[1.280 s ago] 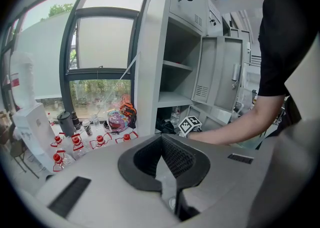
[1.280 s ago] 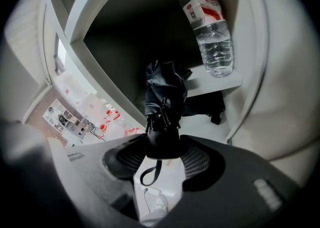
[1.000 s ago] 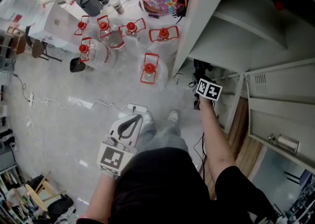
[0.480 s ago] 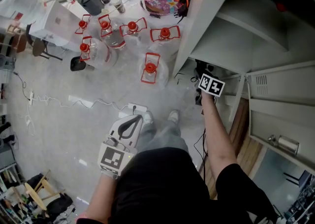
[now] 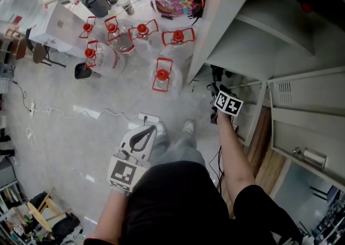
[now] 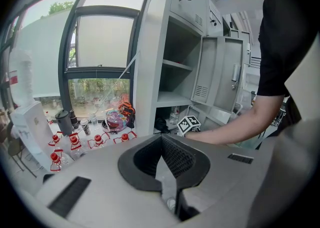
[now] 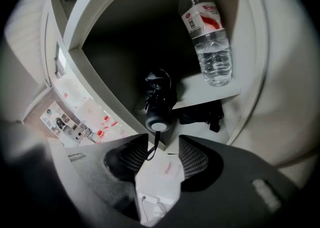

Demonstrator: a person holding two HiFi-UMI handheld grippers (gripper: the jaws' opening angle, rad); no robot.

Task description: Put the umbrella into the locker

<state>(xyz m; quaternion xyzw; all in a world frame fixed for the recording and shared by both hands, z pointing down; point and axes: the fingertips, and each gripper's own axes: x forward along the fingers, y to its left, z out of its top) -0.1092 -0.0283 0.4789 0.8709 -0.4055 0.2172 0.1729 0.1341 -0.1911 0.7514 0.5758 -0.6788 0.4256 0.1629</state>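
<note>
My right gripper's [image 7: 164,140] jaws, apart, are closing with the strap [image 7: 154,143] between them — umbrella [image 7: 159,99] on the shelf [image 7: 210,89]; left gripper's [image 6: 161,142] jaws together.

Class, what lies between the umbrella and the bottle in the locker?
Only bare shelf, shown in the right gripper view; umbrella and bottle are apart.

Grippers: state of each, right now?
Left gripper: jaws shut, empty.
Right gripper: open, jaws closing; strap of the umbrella hangs between them, ungripped.
</note>
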